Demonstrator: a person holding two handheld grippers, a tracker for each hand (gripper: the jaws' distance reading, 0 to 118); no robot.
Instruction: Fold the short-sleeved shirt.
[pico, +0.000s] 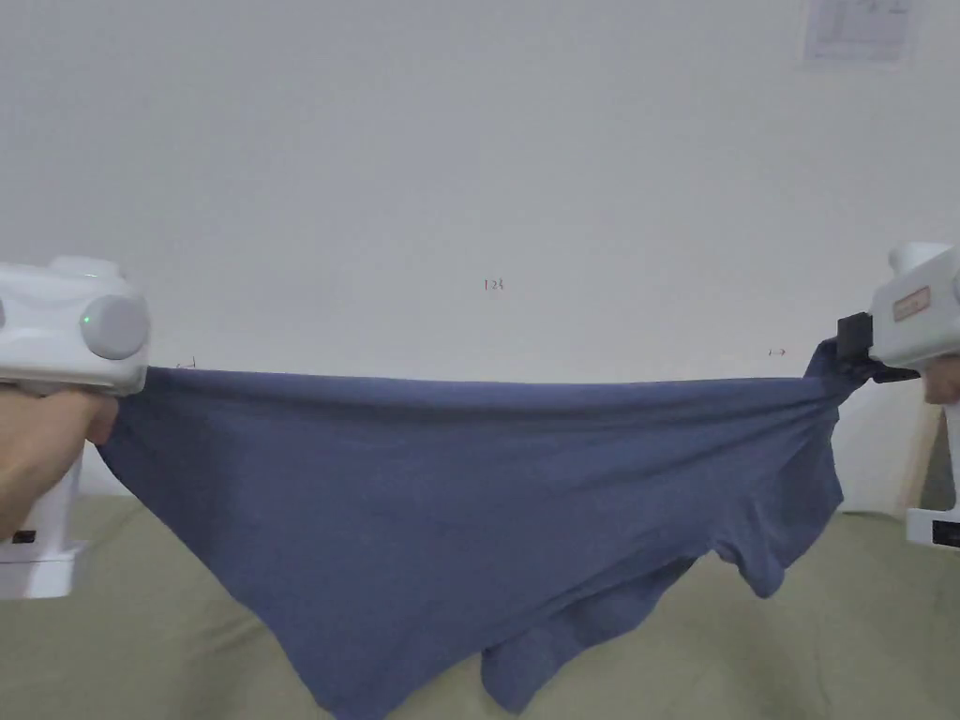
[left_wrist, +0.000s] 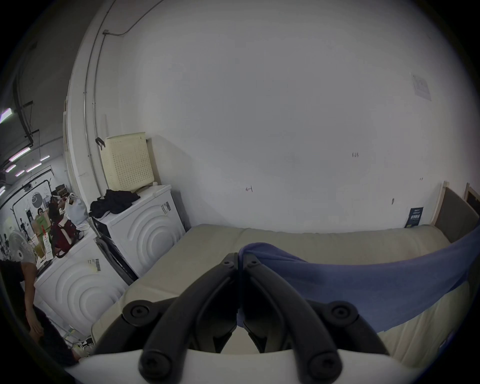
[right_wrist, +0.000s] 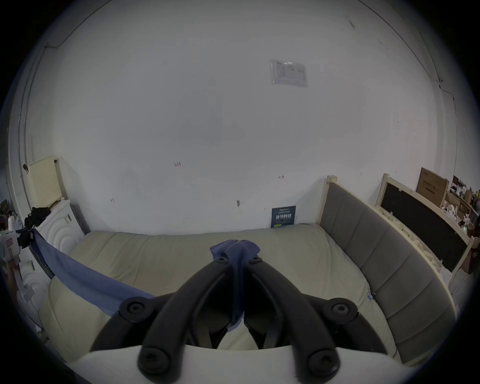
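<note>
In the head view the shirt (pico: 450, 506) runs off the bottom edge, its lowest folds cut away. The left gripper (pico: 141, 375) hides its fingers behind its own white body, so the grip there is unseen. The wall paper (pico: 858, 30) is clipped at the top, its print too small to tell.

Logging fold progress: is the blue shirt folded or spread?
Spread, not folded: the blue shirt hangs stretched between left claw and right claw, above the bed.
</note>
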